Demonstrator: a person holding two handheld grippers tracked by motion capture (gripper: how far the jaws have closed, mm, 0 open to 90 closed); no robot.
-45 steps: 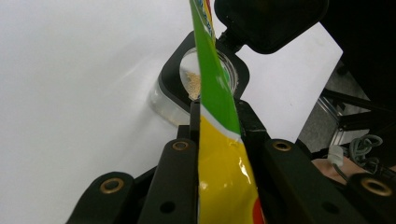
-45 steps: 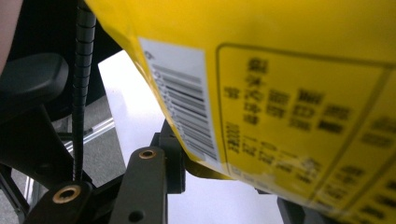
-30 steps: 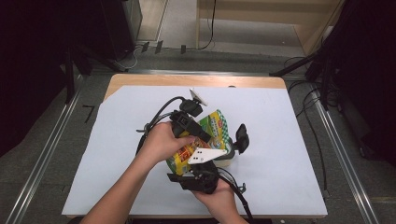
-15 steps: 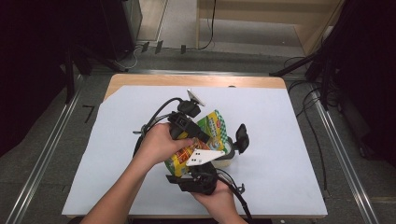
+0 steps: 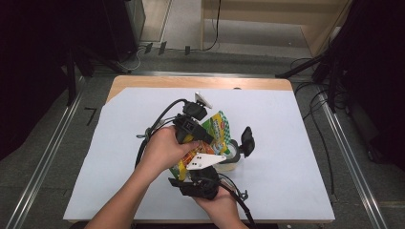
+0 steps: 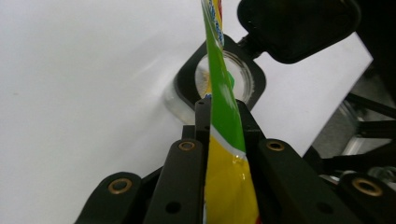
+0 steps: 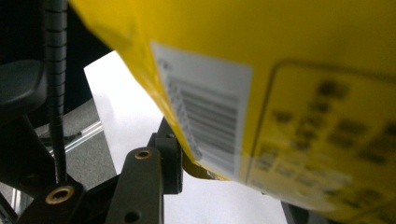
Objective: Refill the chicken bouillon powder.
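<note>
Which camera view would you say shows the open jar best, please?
The left gripper view: the jar shows its open mouth and black rim beyond the packet. In the high view it is half hidden behind the packet; the right gripper view gives nothing clear.

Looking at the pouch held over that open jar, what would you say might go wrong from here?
The left gripper pinches only a thin edge of the pouch, so it might slip. The jar has a small mouth, so contents could spill onto the white sheet. Its hinged lid stands close by and might get knocked.

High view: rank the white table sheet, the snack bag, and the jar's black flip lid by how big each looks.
1. White table sheet, by far the largest.
2. Snack bag, partly covered by the grippers.
3. Black flip lid, smallest.
</note>
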